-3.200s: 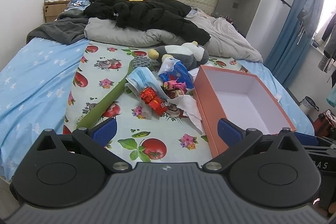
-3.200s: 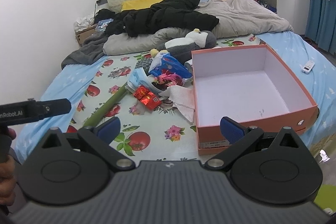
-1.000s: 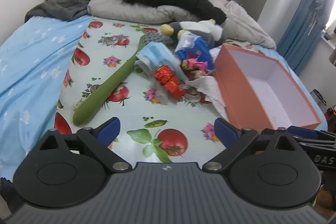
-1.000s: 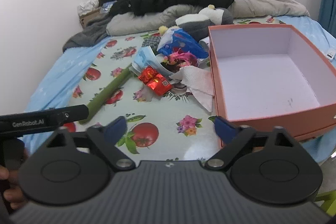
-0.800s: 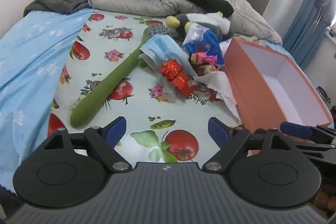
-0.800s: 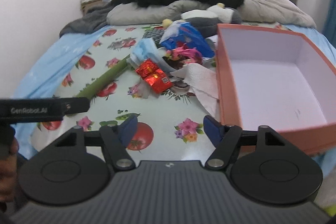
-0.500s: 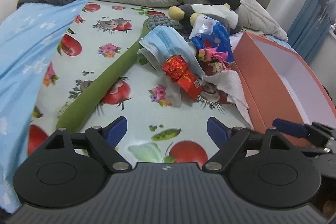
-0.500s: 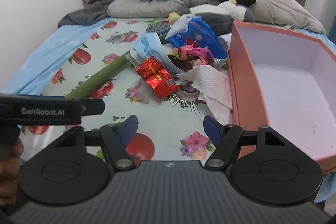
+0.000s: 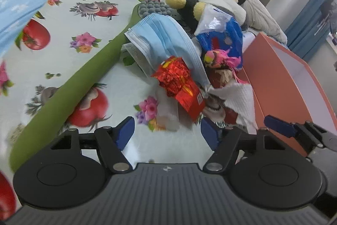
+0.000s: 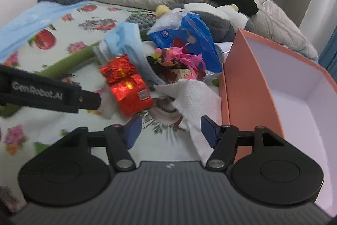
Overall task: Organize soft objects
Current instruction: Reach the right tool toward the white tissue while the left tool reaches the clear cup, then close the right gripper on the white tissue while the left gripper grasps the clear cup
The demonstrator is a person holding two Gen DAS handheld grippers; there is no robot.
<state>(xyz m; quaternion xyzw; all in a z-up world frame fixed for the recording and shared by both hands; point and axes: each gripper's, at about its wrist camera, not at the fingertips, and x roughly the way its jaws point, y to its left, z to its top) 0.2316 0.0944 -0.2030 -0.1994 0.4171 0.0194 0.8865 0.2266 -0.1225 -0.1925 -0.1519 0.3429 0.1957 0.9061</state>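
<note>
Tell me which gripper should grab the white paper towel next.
Right. The right gripper, jaws open and just narrowing, has the crumpled white paper towel directly ahead, beside the orange box. The left gripper faces the red foil packet instead.

**Materials and finishes before you**

Your red packet (image 9: 181,85) is crinkled, glossy foil. The face mask (image 9: 166,35) is pleated, matt non-woven cloth. The paper towel (image 10: 193,98) is white, embossed and matt. The blue bag (image 10: 189,35) is shiny plastic film. The box (image 10: 242,85) is smooth matt card. The table cover (image 9: 69,20) is printed and slightly sheeny. The penguin toy (image 9: 195,3) is plush.
</note>
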